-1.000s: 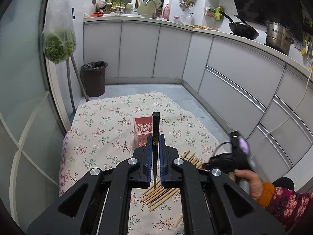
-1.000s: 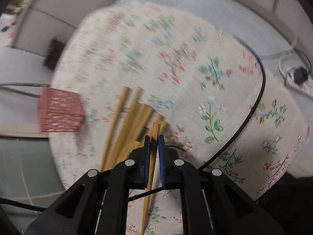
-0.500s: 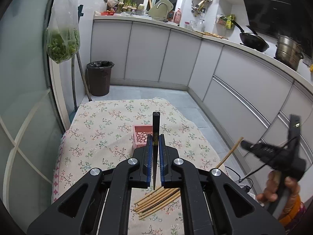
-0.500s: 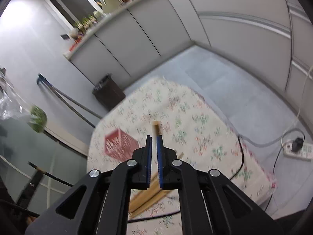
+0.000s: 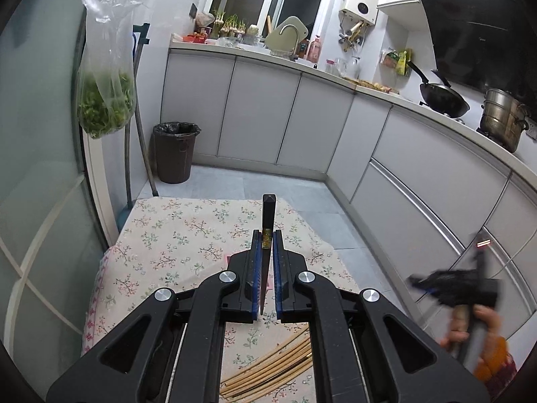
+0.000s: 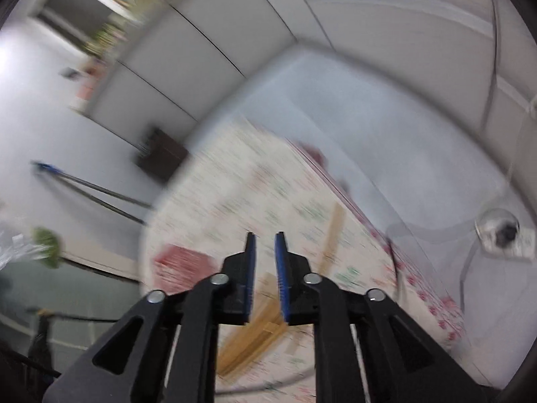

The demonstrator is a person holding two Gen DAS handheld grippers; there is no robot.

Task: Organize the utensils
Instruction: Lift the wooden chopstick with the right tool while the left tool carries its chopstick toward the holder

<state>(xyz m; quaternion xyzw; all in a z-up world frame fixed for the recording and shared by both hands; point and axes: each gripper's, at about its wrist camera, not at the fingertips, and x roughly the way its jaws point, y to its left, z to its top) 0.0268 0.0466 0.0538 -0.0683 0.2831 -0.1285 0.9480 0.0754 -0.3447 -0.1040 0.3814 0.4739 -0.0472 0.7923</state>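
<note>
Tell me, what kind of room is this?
A home kitchen, most likely: a wok and steel pot sit on the stove, a tap rises over the sink, and grey cabinets line the walls.

no readable text, labels or numbers

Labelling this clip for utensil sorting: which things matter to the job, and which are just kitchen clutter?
Job: dark chopstick, clamped in left gripper; bamboo chopsticks; pink holder.
Clutter: trash bin, wok, steel pot, bag of greens.
</note>
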